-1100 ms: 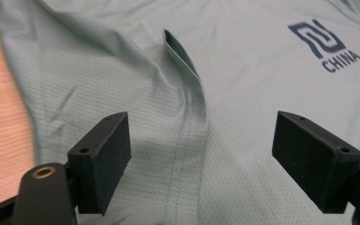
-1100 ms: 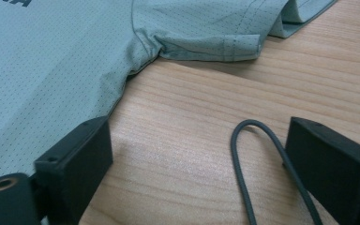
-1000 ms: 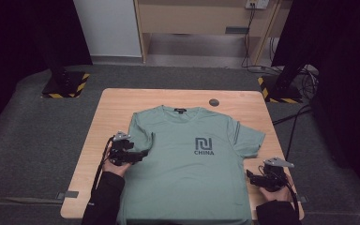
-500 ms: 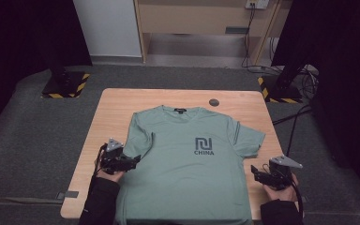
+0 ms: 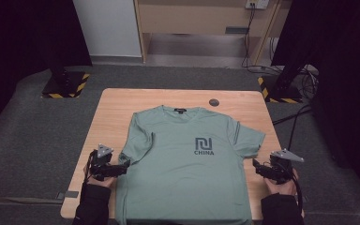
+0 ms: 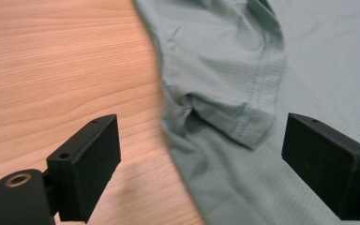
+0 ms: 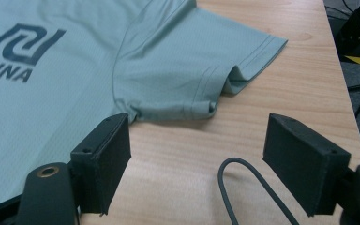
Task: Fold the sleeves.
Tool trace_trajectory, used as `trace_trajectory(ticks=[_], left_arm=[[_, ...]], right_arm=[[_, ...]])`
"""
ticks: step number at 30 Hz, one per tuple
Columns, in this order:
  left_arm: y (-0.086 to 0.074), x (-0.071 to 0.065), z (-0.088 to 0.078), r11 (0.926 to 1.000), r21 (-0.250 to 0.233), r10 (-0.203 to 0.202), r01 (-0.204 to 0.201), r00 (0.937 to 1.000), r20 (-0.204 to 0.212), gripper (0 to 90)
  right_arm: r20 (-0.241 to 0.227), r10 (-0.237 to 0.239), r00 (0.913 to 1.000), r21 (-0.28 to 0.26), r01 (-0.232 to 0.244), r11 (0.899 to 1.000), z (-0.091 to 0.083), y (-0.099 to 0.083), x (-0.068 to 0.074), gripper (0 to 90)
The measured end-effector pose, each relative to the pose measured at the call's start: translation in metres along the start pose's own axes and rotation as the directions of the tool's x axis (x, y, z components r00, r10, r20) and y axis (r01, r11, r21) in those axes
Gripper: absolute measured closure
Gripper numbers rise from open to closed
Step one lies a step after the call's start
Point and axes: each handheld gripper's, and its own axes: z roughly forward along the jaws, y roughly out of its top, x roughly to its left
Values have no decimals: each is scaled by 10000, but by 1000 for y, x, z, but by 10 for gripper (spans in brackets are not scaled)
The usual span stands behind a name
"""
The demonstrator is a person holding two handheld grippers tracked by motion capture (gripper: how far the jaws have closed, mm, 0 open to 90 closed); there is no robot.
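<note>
A grey-green T-shirt (image 5: 187, 159) with a dark "CHINA" print lies flat, front up, on the wooden table (image 5: 112, 112). My left gripper (image 5: 125, 165) sits at the shirt's left side just below the left sleeve (image 5: 138, 140). Its jaws have just been opening and stand wide apart. In the left gripper view (image 6: 201, 136), the sleeve's hem (image 6: 248, 122) and the shirt's side edge lie ahead between them, untouched. My right gripper (image 5: 258, 166) rests on the table right of the shirt. Its jaws have been closing but remain wide (image 7: 197, 136), with bare wood between them and the right sleeve (image 7: 192, 70) ahead.
A small dark round object (image 5: 213, 102) lies on the table beyond the collar. A loop of black cable (image 7: 229, 183) rests on the wood between my right jaws. Bare wood borders the shirt on the left (image 6: 51, 70) and right. Stands with striped bases (image 5: 65, 86) are on the floor behind.
My left gripper has drawn back from the left sleeve toward the near edge and a little to the left. The right gripper has hardly moved.
</note>
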Motion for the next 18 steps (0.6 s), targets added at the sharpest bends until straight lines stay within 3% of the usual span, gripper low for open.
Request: trace_trajectory(ticks=[6, 13, 18], left_arm=[[-7, 8, -3, 9997, 50, -239, 240, 9995, -186, 109], [-8, 9, -1, 9998, 184, -12, 15, 9998, -185, 107], [-10, 13, -1, 9993, 360, 101, -100, 9999, -8, 103]], right_arm=[[134, 295, 9995, -154, -293, 9995, 8, 11, -6, 234], [66, 644, 9979, -345, -642, 9973, 13, 22, -13, 239], [152, 610, 9980, -396, -604, 9974, 17, 31, -16, 239]])
